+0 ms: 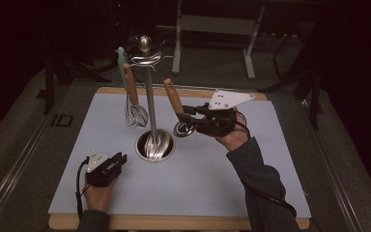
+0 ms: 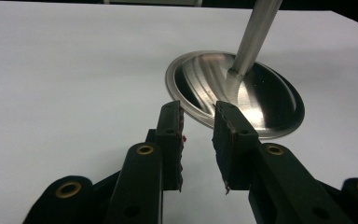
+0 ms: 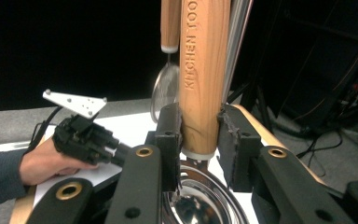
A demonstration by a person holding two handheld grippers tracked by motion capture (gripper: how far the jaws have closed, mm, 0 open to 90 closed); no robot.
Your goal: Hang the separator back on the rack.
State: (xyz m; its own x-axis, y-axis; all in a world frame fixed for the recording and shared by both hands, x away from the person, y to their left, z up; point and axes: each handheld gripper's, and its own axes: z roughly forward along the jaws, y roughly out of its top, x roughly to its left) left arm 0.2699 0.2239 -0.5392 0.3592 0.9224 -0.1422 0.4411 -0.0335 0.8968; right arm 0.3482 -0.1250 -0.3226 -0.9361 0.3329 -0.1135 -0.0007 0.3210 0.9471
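While clamped on wooden-handled utensil [image 3: 200,79], right tool [image 3: 200,135] | left tool [image 2: 198,140] open, empty

Whisk [image 1: 134,108] hanging on stand [image 1: 150,104]; white mat [image 1: 222,174].

Overhead view, two close tongs-mounted cameras

Dim room, one lit counter

A pale mat [image 1: 251,159] covers the wood-edged counter [image 1: 174,223]; grey floor [image 1: 9,145] surrounds it, and a metal frame [image 1: 217,29] stands behind against near-black darkness, with cables [image 3: 317,144] on the floor.
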